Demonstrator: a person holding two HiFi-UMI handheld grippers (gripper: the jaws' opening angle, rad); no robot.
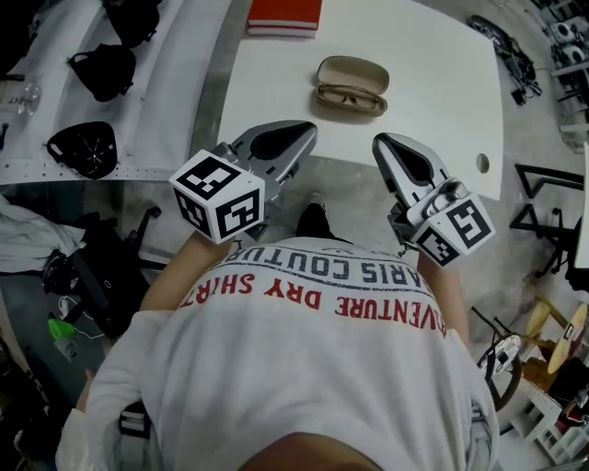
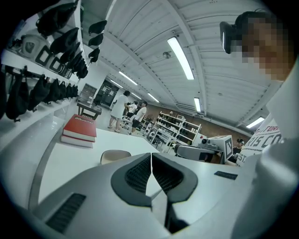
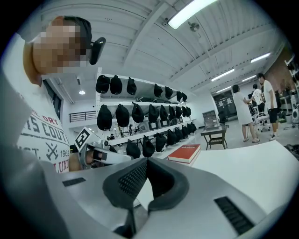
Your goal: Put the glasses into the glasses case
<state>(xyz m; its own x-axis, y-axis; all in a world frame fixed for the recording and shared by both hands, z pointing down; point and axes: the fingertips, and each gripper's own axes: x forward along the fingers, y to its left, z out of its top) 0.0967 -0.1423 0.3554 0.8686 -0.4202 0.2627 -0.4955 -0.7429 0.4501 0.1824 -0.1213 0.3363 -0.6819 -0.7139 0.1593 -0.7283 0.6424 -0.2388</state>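
Reading upside down in the head view, the white shirt (image 1: 304,368) you wear says "ADVENTURE DRY SHIRT" in red, beside a dark line of which only "ARIS COUTU" can be made out. The red book (image 1: 284,16) at the far edge of the white table (image 1: 442,83) carries white lettering on its cover, too small to read with certainty. Nearer you on that table the glasses case (image 1: 352,70) stands open, beige, its lid tipped back, and the glasses (image 1: 350,97) lie in its near half. You hold the left gripper (image 1: 306,134) and the right gripper (image 1: 383,143) side by side at the table's near edge, both well apart from the case. Each has its jaws pressed together, the dark pads meeting with nothing between them.
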